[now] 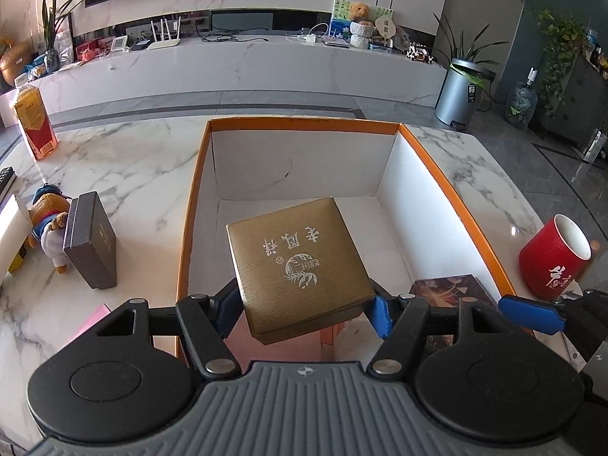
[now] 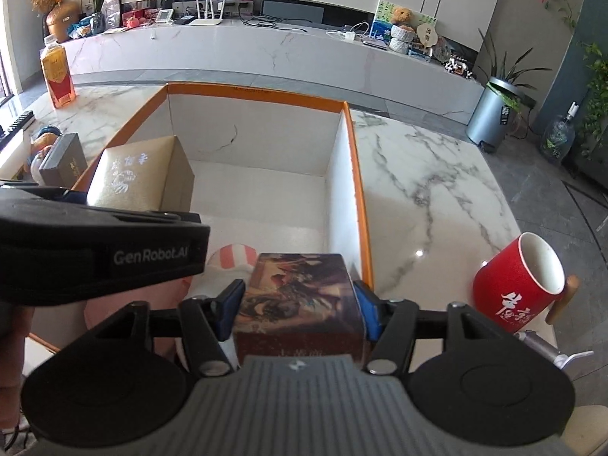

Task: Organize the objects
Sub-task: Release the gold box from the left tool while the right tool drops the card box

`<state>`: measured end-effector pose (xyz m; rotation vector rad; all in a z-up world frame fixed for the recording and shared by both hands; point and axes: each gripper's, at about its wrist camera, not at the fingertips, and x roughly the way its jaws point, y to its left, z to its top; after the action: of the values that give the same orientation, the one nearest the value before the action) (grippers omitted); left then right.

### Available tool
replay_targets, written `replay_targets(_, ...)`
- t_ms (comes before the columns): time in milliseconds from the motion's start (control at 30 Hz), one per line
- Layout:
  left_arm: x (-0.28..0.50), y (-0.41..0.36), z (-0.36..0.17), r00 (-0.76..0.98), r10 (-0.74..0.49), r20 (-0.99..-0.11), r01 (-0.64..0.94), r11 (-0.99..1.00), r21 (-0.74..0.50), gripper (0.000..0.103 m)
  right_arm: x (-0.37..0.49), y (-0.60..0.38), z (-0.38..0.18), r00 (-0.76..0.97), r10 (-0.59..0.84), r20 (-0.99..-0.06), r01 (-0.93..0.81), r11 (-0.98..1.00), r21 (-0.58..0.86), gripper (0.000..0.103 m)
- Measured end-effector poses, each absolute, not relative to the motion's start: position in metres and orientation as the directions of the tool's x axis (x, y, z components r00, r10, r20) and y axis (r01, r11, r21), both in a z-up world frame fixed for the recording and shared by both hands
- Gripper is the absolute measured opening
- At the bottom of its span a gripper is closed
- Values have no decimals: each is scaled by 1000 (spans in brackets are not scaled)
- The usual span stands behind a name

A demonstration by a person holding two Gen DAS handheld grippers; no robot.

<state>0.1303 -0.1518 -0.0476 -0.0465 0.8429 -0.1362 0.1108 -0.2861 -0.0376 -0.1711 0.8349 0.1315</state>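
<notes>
My left gripper [image 1: 306, 306] is shut on a gold box [image 1: 298, 266] with silver writing, held tilted above the floor of the orange-rimmed white carton [image 1: 304, 123]. My right gripper [image 2: 300, 306] is shut on a brown picture-printed box [image 2: 300, 296], held at the carton's near right corner. The gold box [image 2: 140, 178] and the left gripper's body [image 2: 95, 250] show at the left of the right wrist view. The picture box [image 1: 452, 288] and a blue right finger [image 1: 532, 313] show at the right of the left wrist view.
A red mug [image 2: 520, 281] lies tilted on the marble table [image 2: 429, 174] right of the carton. A dark grey box [image 1: 91, 243] and a plush bear [image 1: 47, 224] stand left of it. A yellow-red carton [image 1: 34, 121] stands at the far left.
</notes>
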Motion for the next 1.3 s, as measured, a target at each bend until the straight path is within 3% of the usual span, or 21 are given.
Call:
replay_targets(133,130,-149,-46,658,-144,-739,97,990,-106,77,101,-276,-26,702,32,-712,-207,965,-161,83)
replay_targets(167,130,-148,-46,658,-145,-739,95,989,-109,77,98,-275,-22,722,11,-692,-197,962,-191,92)
replay_targets(200,131,-147,-46,658,-144,-739,91,990,-112,77,96,-274,-18,736,-3,-676,-188,960,-209,95)
replay_targets(367,133,-142,-46,658,-138,-741,77,990,-117,77,96,-287,-12,749,-5,-662,-154,971,-182,94)
replay_targets(533,133,-143,-50,645,-147,-750,89,989,-117,77,100,-287,-20,727,-1,-687,-170,969,-181,91)
replay_targets(833,139,-151,-51,621,-179,-763,162,982,-98,77,104,-272,-29,709,141,-690,-297,948,-112,81)
replay_targets(1000,143,-146,-54,628,-119,-769,113,992,-61,77,112,-273,-33,701,219,-679,-299,954,-1,77)
replay_targets(1300,153,-150,-59,624,-92,-776,130,991,-13,76,140,-251,-56,672,237,-702,-268,961,67,73)
